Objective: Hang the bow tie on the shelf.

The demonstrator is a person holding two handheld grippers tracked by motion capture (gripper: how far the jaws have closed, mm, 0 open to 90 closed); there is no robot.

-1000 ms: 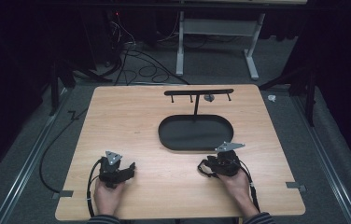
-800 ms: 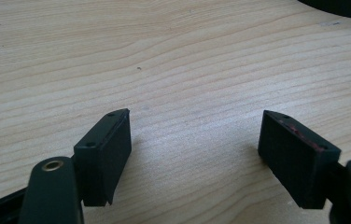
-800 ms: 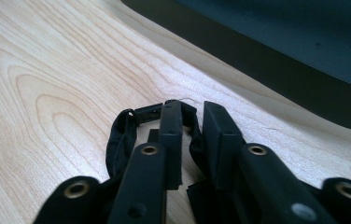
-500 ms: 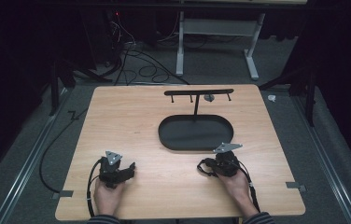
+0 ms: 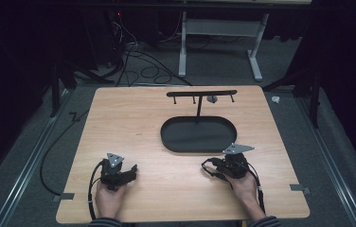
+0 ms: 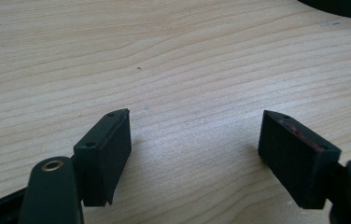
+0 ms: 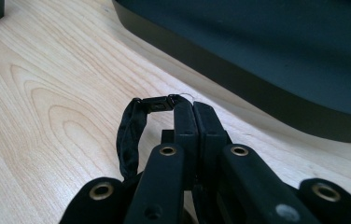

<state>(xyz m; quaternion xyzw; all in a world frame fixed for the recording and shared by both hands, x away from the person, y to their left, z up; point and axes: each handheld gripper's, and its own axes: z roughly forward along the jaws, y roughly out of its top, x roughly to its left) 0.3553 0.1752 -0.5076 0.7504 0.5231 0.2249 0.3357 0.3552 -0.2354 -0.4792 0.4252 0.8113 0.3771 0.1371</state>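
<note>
Right gripper view: right gripper (image 7: 193, 108) clamped shut on clasp end of black strap (image 7: 128, 135), low beside black oval tray (image 7: 257, 88), probably for lifting to hook stand (image 5: 200, 93). Left gripper (image 6: 194, 140) wide open, empty, waiting.

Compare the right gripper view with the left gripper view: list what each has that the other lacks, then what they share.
Right gripper view: the right tool with its jaws shut together, a black loop beside its tips, and the tray wall close ahead.
Left gripper view: the left tool with its jaws wide apart and nothing between them.
Both: the wooden table and the black tray, just a sliver at the left gripper view's top right corner.
</note>
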